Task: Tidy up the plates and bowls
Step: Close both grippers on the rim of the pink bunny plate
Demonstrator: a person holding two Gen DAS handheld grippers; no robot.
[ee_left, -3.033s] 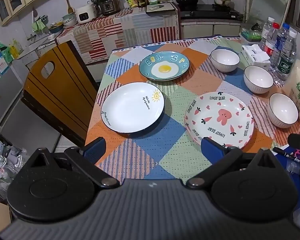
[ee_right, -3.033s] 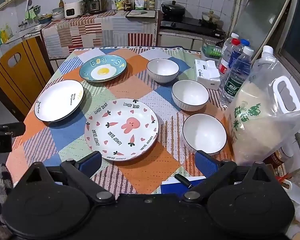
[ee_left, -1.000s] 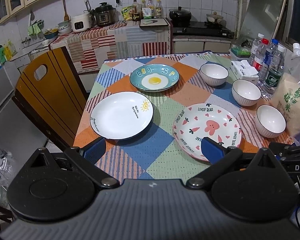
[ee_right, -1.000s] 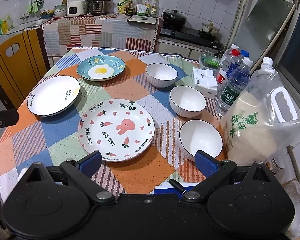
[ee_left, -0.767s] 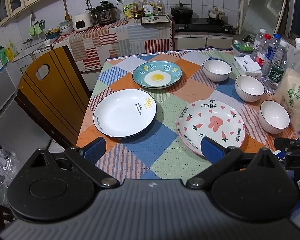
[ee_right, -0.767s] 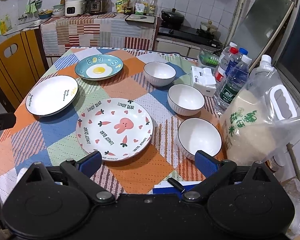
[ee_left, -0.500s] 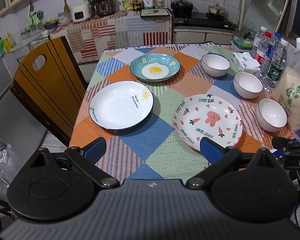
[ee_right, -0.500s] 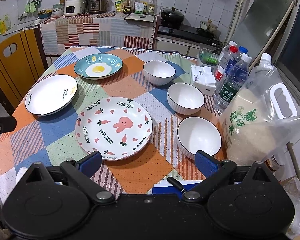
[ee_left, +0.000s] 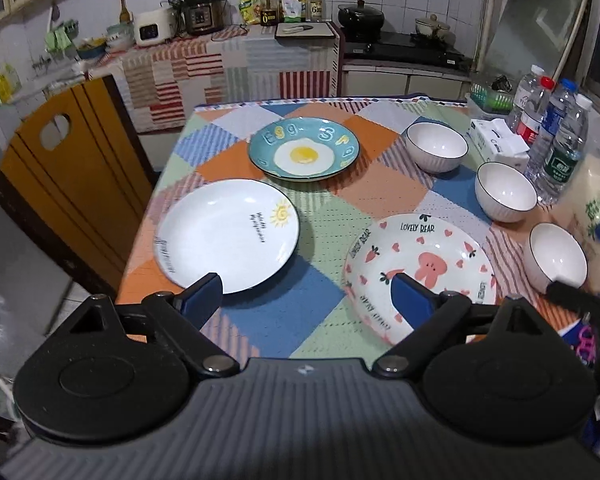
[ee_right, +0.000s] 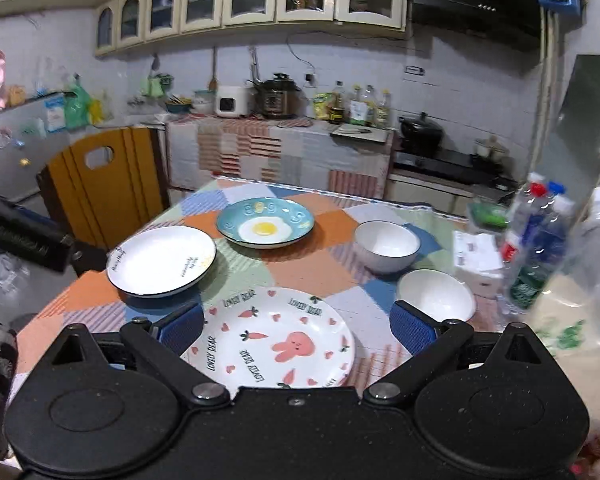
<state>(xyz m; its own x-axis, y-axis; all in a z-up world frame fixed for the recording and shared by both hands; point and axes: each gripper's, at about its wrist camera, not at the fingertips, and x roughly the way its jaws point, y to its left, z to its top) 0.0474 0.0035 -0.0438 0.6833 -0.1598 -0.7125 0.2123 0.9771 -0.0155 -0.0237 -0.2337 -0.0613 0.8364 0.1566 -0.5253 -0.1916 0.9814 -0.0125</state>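
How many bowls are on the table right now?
3, in a line along the table's right side: far bowl near the egg plate, middle bowl by the water bottles, near bowl beside the bear plate.

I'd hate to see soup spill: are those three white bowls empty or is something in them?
Empty. The far bowl, middle bowl and near bowl each stand upright and apart, showing only bare white insides.
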